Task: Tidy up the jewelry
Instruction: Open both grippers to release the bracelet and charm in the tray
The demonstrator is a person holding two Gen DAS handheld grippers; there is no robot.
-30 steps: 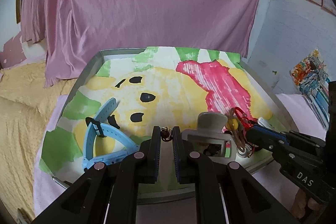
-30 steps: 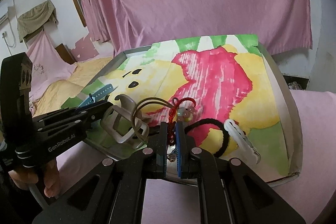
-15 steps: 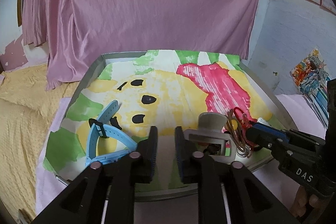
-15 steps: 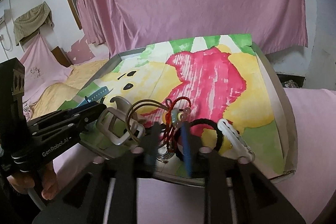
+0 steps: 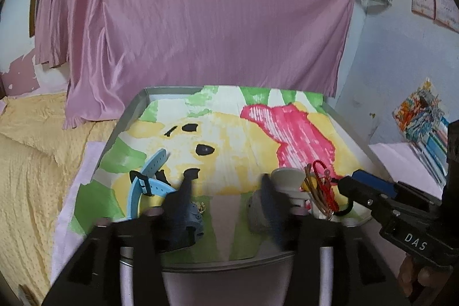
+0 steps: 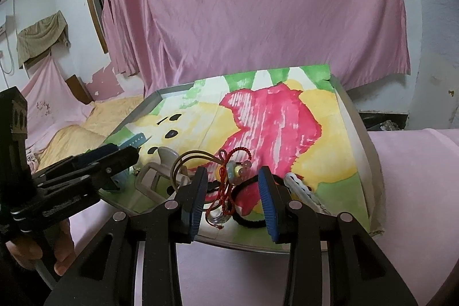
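1. Jewelry lies in a loose heap along the near edge of the tray [image 6: 355,128], at lower centre of the right wrist view and lower right of the left wrist view.
2. The tray is grey-rimmed and lined with a painted sheet [image 6: 272,116] in yellow, pink and green; a pink curtain [image 6: 258,5] fills the upper frame behind it.
3. The right gripper [image 6: 233,200] stands wide apart at bottom centre, its blue pads either side of the heap, holding nothing.
4. The left gripper [image 5: 225,205], blurred at bottom centre of its own view, is also spread wide and empty.
5. A blue watch strap [image 5: 143,182] sits at the tray's lower left in the left wrist view, well apart from the heap.
6. A grey claw clip [image 6: 156,171] lies left of the heap, a white hair clip [image 6: 301,188] to its right.
7. A black hair tie [image 6: 252,220] and a red cord bracelet [image 6: 229,177] with beads lie between the right gripper's fingers.
8. A small gold piece [image 5: 200,207], too blurred to identify, is just beside the left finger.
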